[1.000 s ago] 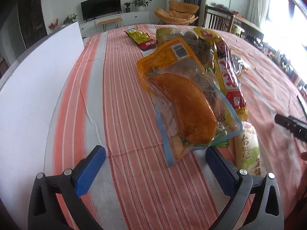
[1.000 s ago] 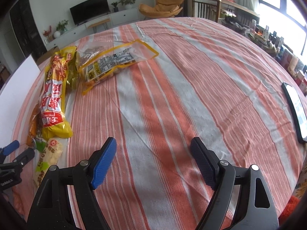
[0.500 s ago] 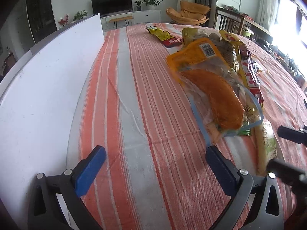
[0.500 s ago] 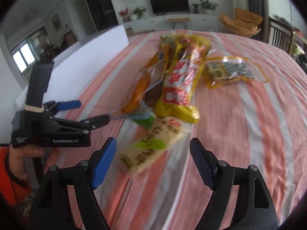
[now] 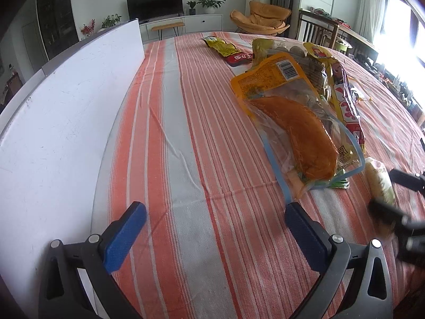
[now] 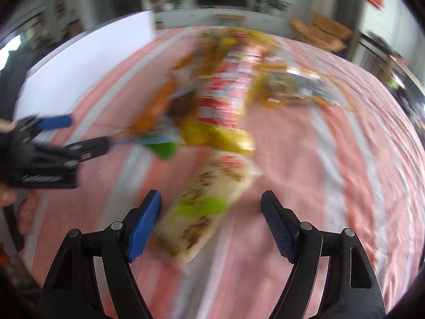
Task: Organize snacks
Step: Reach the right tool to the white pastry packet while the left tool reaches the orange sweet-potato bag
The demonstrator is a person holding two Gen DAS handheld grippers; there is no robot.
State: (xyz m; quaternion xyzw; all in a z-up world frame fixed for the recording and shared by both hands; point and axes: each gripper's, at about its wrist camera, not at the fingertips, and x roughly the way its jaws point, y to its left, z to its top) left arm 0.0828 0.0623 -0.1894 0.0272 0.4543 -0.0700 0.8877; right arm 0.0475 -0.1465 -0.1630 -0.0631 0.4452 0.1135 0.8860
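My left gripper (image 5: 215, 228) hangs low over the striped cloth (image 5: 186, 133) of the surface, its jaws spread wide with nothing between them but bare orange and grey stripes. A white board (image 5: 61, 122) stands along my left side at the edge of the surface. Ahead and to the right lies the clear pouch with an orange fillet (image 5: 297, 130), its near corner just beside my right pad (image 5: 305, 232). Under and beyond it is a long yellow and red packet (image 5: 342, 98), and farther back a small yellow and red packet (image 5: 228, 51) lies apart from the pile.

My right gripper (image 6: 211, 224) is also spread wide, and the pale rice-cracker packet with a green patch (image 6: 207, 207) lies on the cloth partly between its jaws, closer to the left pad (image 6: 144, 224); I cannot tell whether that pad touches it. This view is smeared with motion blur. Beyond the pale packet sits the yellow and red one, and to the right of that a clear packet with an orange border (image 6: 297, 89). My left gripper shows at the left edge of this view, my hand (image 6: 22, 207) around its handle. From the left view the pale packet sits at the far right, between the dark jaws of my right gripper
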